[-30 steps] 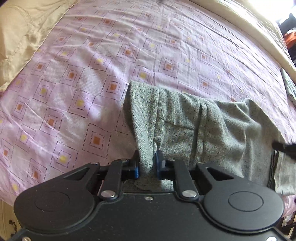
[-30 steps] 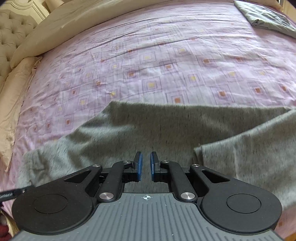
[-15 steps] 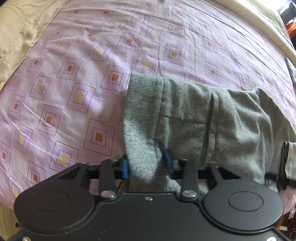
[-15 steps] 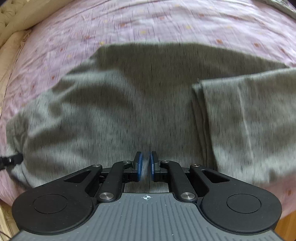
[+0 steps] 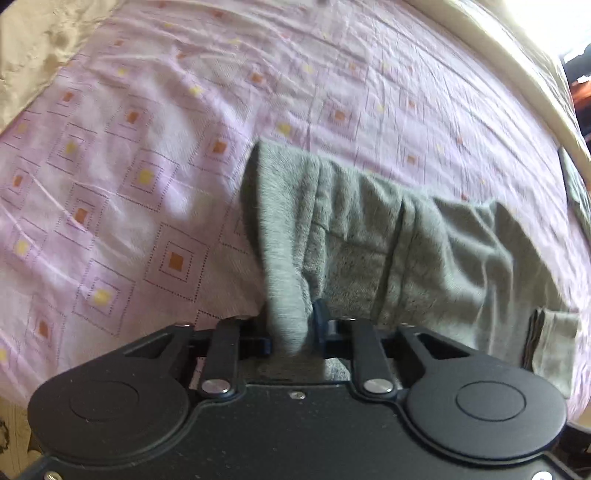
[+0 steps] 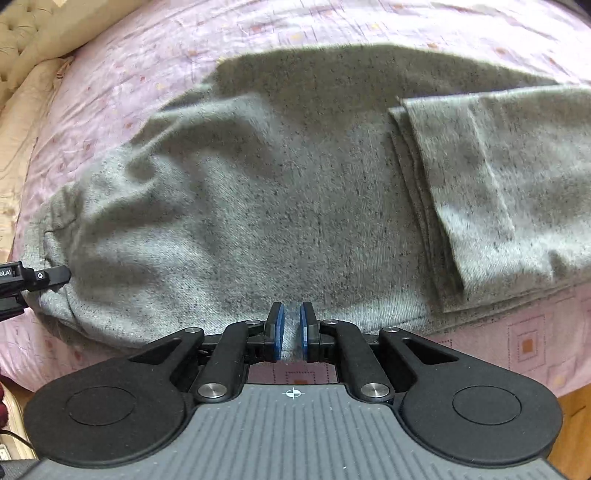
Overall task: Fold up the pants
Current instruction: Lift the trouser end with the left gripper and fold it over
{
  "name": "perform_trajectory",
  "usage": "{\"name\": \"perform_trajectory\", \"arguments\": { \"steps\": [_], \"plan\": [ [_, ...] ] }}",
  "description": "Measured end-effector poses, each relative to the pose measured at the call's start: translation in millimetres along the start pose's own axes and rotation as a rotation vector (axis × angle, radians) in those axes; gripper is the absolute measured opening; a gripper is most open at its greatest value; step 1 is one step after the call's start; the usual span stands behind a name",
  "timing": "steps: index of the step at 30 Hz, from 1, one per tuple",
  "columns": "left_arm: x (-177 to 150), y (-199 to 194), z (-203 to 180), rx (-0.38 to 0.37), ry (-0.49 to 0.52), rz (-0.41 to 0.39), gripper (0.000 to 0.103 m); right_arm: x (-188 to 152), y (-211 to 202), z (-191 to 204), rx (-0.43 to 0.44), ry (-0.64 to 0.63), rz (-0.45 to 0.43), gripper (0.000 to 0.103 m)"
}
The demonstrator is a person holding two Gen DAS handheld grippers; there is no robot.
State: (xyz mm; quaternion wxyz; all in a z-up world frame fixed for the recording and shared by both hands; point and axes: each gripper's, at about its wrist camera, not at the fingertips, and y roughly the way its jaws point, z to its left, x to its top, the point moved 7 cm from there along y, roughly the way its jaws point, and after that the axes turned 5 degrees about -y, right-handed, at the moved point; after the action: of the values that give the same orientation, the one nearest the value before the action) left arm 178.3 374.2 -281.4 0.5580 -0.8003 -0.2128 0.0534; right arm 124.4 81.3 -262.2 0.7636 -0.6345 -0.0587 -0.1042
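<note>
My left gripper (image 5: 290, 332) is closing on a bunched ridge of the grey pants (image 5: 388, 240), and the cloth already stands pinched between its blue pads, drawn up into a peak right at my fingertips. Only this left wrist view shows the grip itself; beyond it the waistband end fans out in pleats to the right, a folded edge hangs at the near right, and past the fabric the pink bedsheet (image 5: 129, 147) with its square pattern runs up to a cream bed edge (image 5: 517, 66) and a beige pillow (image 5: 33, 44) at the far left. My right gripper (image 6: 291, 332) has its pads almost together with only a narrow slit between them and nothing in it; they sit at the near hem of the pants (image 6: 277, 184), over the sheet. Only this right wrist view shows the whole spread: the broad body of the pants straight ahead, a folded leg layer (image 6: 498, 177) lying on top to the right, my left gripper's (image 6: 55, 275) black tip biting the cloth at the far left, then the pink sheet (image 6: 528, 343) and a tufted headboard (image 6: 14, 26) in the far corner
</note>
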Motion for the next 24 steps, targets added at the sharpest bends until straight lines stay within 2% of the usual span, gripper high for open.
{"name": "perform_trajectory", "arguments": {
  "steps": [2,4,5,7,10,12,17,20,24],
  "plan": [
    [2,-16,-6,-0.014,-0.007,-0.021,0.020,0,-4,1,0.003,-0.003,-0.025,0.009],
    [2,-33,-16,-0.021,0.014,-0.049,0.020,-7,6,-2,-0.001,-0.015,0.021,0.009],
    [2,-41,-24,-0.018,0.036,-0.065,0.020,-12,15,-3,-0.005,-0.030,0.061,0.009],
    [1,-57,-43,-0.024,0.082,-0.095,0.019,-12,20,-3,0.001,-0.073,0.032,0.007],
    [-6,-82,-78,-0.014,0.179,-0.160,0.019,-9,17,-9,0.054,-0.063,0.044,0.008],
    [-12,-99,-107,-0.019,0.230,-0.195,0.018,-5,11,-17,0.111,-0.051,0.050,0.008],
    [-33,-129,-191,-0.018,0.373,-0.267,0.018,12,-23,-58,0.221,0.004,-0.029,0.008],
    [-50,-128,-245,-0.031,0.442,-0.279,0.016,21,-39,-89,0.233,-0.003,-0.058,0.009],
    [-82,-107,-322,-0.073,0.543,-0.272,0.011,34,-54,-143,0.239,0.039,-0.091,0.009]
  ]
}}
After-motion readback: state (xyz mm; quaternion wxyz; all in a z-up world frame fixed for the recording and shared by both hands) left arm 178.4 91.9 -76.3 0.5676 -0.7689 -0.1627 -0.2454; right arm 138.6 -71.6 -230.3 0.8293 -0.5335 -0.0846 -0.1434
